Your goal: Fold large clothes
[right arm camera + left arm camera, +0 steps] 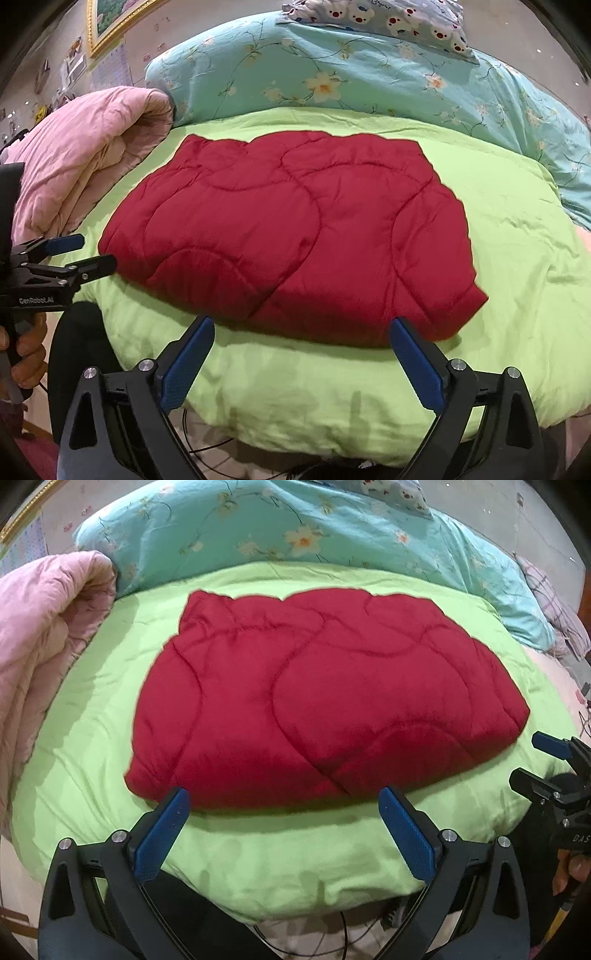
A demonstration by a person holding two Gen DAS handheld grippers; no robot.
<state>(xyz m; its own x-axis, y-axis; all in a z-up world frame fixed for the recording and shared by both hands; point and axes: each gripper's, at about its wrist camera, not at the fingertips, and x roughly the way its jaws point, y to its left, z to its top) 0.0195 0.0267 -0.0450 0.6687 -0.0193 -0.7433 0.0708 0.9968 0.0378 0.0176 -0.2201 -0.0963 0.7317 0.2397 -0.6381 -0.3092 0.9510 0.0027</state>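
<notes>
A red quilted garment lies folded into a thick, roughly rectangular pad on the green sheet. It also shows in the right wrist view. My left gripper is open and empty, just short of the garment's near edge. It shows from the side in the right wrist view, to the left of the garment. My right gripper is open and empty at the near edge too. It shows at the right edge of the left wrist view.
A pink quilt is piled at the left. A turquoise floral duvet lies across the back, with a bear-print pillow on it. The bed's near edge drops to cables on the floor.
</notes>
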